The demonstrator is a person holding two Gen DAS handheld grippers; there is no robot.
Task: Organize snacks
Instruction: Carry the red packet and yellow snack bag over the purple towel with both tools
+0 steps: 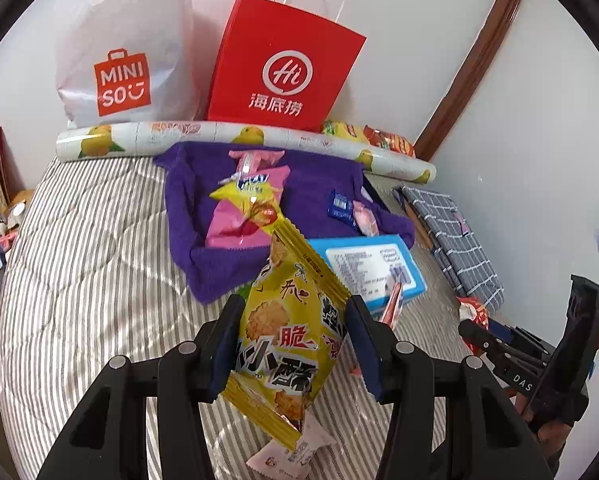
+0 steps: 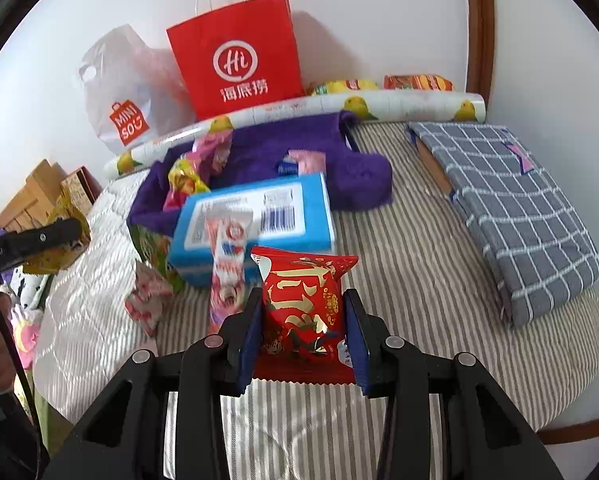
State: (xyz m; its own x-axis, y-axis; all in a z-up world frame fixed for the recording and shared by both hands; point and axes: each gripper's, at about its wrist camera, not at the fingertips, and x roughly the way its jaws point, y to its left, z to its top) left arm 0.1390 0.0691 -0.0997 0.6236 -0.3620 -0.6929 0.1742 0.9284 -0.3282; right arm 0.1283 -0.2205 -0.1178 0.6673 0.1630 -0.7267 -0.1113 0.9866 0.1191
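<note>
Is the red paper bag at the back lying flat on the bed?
No, the red paper bag stands upright against the wall, handles up, behind the fruit-printed roll.

1. Striped bedcover [image 1: 99,248]: grey and white stripes, quilted, covering the whole bed.
2. Red paper bag [image 1: 283,64]: white cord handles, standing upright at the far edge of the bed against the wall.
3. White plastic bag [image 1: 123,48]: orange logo, just left of the red paper bag at the same far edge.
4. Printed roll [image 1: 159,138]: lemon pattern, lying along the far edge in front of both bags.
5. Grey checked cloth [image 2: 511,208]: folded, lying near the right edge of the bed.
6. Wooden trim [image 1: 471,60]: brown, running up the white wall [image 1: 531,140] beyond the far right corner.
</note>
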